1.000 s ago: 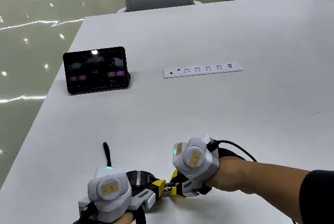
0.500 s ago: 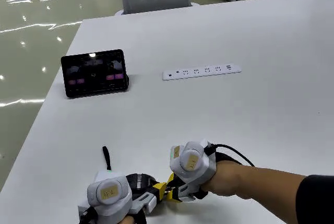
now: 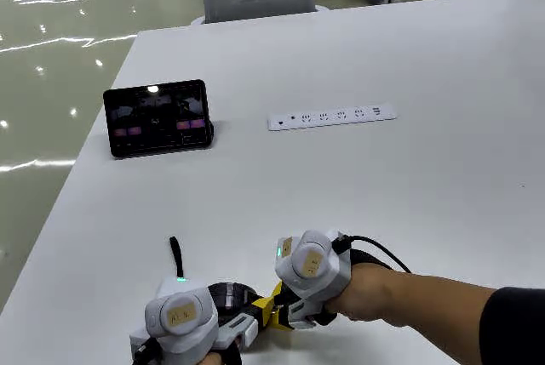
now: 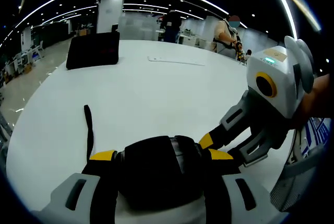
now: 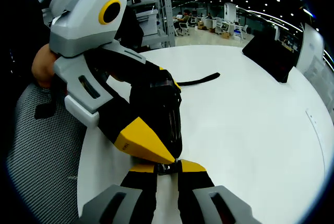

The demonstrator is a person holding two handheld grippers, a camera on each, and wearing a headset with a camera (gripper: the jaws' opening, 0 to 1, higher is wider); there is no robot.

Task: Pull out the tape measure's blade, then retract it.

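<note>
**Q:** State of the 2 tongs?

**A:** My left tongs (image 4: 159, 154) are closed around the tape measure (image 4: 156, 177), held low at the near edge of the table (image 3: 341, 186). My right tongs (image 5: 167, 167) are pinched almost fully together on the blade tip (image 5: 168, 170), right at the tape measure's mouth.

**Q:** Risks?

**A:** The pinch is thin, so the blade tip may slip and snap back. An off-axis pull could twist the tape measure loose. The right forearm enters from the right, and the 2 tongs meet nose to nose.
</note>
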